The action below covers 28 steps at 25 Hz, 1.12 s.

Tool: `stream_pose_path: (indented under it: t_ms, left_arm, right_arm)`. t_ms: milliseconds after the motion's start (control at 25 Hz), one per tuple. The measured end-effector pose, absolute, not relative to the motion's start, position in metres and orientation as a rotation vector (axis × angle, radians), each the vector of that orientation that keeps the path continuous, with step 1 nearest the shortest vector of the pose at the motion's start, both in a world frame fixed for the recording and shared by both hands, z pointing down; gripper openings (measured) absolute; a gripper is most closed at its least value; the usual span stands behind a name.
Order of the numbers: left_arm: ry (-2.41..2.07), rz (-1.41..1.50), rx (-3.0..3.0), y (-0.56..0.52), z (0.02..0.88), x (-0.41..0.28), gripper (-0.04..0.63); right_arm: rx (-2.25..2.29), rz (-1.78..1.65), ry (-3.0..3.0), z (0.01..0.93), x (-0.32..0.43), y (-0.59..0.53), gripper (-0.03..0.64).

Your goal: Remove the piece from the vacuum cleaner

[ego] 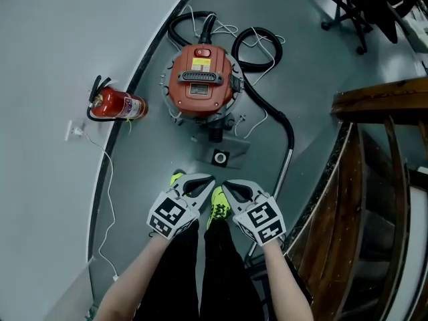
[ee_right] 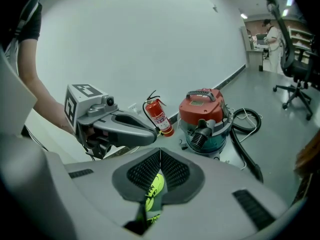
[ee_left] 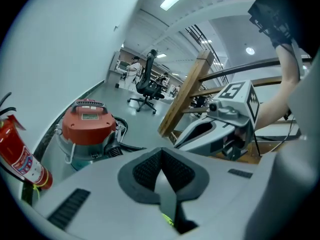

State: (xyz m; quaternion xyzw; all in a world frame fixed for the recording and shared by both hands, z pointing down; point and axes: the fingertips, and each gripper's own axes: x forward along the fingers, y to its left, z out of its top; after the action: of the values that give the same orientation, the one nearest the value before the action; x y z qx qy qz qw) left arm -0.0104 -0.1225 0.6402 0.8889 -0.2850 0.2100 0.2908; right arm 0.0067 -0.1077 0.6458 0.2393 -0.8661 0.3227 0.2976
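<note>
The round vacuum cleaner (ego: 200, 79), orange-red lid with a grey handle over a teal drum, stands on the grey floor (ego: 321, 79) against the curved wall's foot; its black ribbed hose (ego: 267, 105) loops behind it; which part is the piece is hard to make out; the silver tube (ego: 284, 172) disappears behind the right gripper (ego: 226, 183); it and the left gripper (ego: 208, 178) are held side by side, angled down, jaws pressed together, empty.

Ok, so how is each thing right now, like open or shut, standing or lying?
Left gripper: shut, empty.
Right gripper: shut, empty.
Vacuum: upright on the floor.
Hose: looped on the floor.
Extinguisher: upright by the wall.
Chair: standing.
</note>
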Motion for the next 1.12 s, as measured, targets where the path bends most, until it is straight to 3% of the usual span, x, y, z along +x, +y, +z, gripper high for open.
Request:
stream_pose_path:
  t_ms: [1120]
  left_arm:
    - [-0.802, 0.546, 2.438, -0.123, 0.467, 0.003, 0.009]
  right_arm:
    - [0.675, 0.853, -2.406, 0.481, 0.039, -0.107, 0.017]
